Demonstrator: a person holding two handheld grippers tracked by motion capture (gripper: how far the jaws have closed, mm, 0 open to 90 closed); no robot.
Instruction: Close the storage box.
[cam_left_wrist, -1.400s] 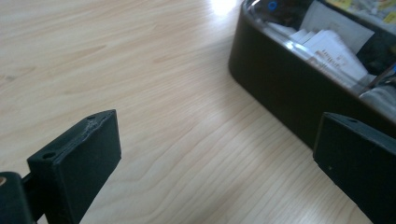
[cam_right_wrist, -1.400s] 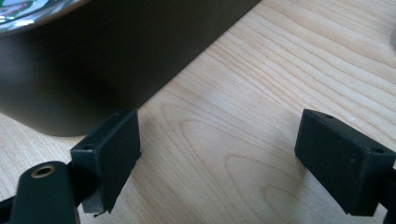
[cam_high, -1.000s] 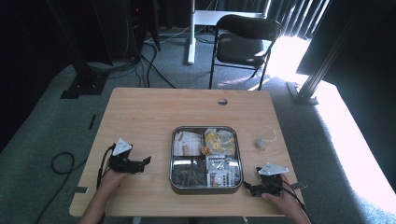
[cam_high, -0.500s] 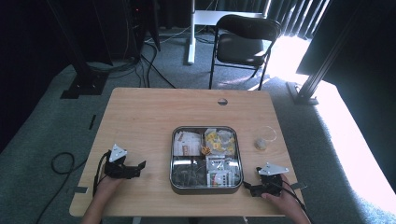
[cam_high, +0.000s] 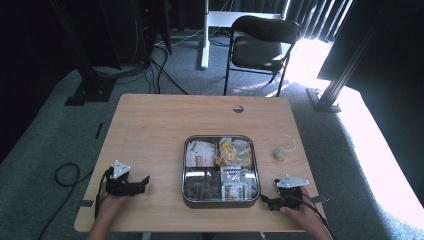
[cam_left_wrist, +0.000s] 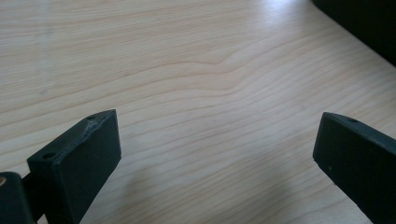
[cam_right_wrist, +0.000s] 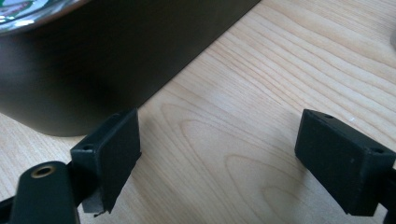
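The metal tray (cam_high: 183, 165), square with rounded corners and split into compartments, sits a little right of the middle of the wooden desk (cam_high: 150, 125), toward the person's edge. Its far-left compartment holds pale paper packets (cam_high: 196, 152), its far-right one yellow-and-clear wrapped pieces (cam_high: 234, 150), its near-right one white packets with printed labels (cam_high: 235, 184), and its near-left one dark items too dim to make out. A small crumpled clear wrapper (cam_high: 280, 152) lies on the desk just right of the tray, apart from it. The right hand-held gripper (cam_high: 272, 202) rests low by the tray's near-right corner, jaws spread wide with nothing between them; in the right gripper view the tray's dark outer wall (cam_right_wrist: 116, 56) stands just beyond the left jaw, with bare wood grain between the jaws. The left hand-held gripper (cam_high: 142, 181) lies well to the left of the tray, near the desk's front-left part, pointing toward it; its jaws are likewise spread wide and empty, and the left gripper view looks over plain wood. Each gripper is held by a hand coming in from the near edge. Beyond the desk a black folding chair (cam_high: 262, 47) stands on grey carpet.
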